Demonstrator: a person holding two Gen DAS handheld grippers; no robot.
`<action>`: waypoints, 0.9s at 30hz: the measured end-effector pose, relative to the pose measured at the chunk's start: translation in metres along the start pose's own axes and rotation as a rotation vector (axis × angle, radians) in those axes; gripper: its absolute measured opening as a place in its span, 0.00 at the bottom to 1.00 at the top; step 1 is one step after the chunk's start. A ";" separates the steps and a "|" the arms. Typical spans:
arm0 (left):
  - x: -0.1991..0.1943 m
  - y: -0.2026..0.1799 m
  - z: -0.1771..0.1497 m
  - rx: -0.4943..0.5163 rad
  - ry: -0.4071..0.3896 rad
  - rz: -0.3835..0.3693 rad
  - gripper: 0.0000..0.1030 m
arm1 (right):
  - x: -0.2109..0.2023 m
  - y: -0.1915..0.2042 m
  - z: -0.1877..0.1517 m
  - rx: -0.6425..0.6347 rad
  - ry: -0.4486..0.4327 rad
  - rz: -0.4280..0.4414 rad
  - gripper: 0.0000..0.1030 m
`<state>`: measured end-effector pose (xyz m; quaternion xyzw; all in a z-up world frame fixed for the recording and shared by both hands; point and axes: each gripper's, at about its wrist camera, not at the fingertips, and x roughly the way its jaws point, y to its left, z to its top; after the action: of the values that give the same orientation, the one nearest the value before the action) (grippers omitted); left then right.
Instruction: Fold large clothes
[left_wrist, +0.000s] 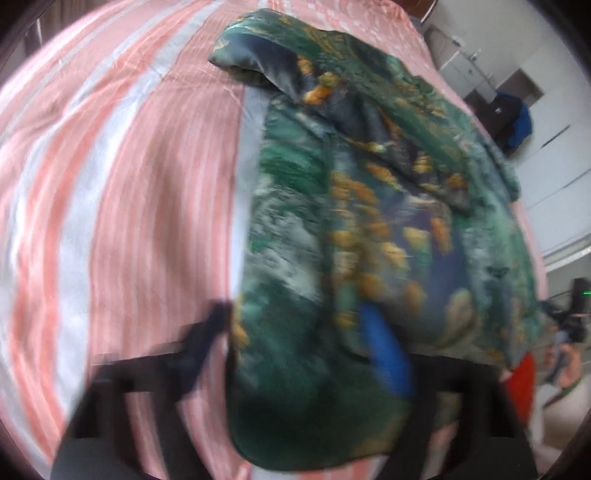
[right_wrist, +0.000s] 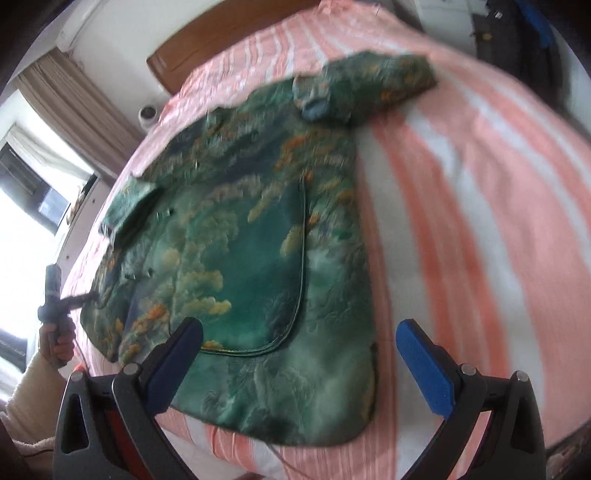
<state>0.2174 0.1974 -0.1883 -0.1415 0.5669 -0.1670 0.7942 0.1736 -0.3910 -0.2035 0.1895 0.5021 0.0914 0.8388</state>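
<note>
Left wrist view: the shirt (left_wrist: 369, 221) lies on the striped bed (left_wrist: 110, 184), and its near hem drapes over the left gripper (left_wrist: 306, 354). One dark finger (left_wrist: 203, 343) shows left of the cloth and a blue pad (left_wrist: 388, 354) pokes through it; the picture is blurred, so I cannot tell how wide the jaws stand or whether they pinch the fabric. The risk here, as I judge it — a loose hold lets the slick cloth slide off mid-fold.

Right wrist view: the shirt (right_wrist: 251, 240) is spread flat, collar far, hem near. The right gripper (right_wrist: 299, 365) hovers low over the near hem, jaws wide apart and holding nothing. The left hand (right_wrist: 55, 339) grips its handle at the shirt's left edge. Closing too shallow could catch one layer only — a skewed fold.
</note>
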 end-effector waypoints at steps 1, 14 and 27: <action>-0.004 0.002 -0.004 -0.021 -0.004 -0.018 0.32 | 0.012 0.000 0.000 0.001 0.044 -0.001 1.00; -0.077 -0.008 -0.110 0.006 -0.010 -0.005 0.16 | -0.024 0.052 -0.039 -0.144 0.074 -0.073 0.19; -0.142 -0.027 -0.106 0.180 -0.172 0.302 0.66 | -0.034 0.016 -0.076 0.040 0.039 -0.106 0.73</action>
<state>0.0713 0.2302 -0.0895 0.0033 0.4943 -0.0834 0.8653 0.0913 -0.3712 -0.2019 0.1776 0.5294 0.0404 0.8286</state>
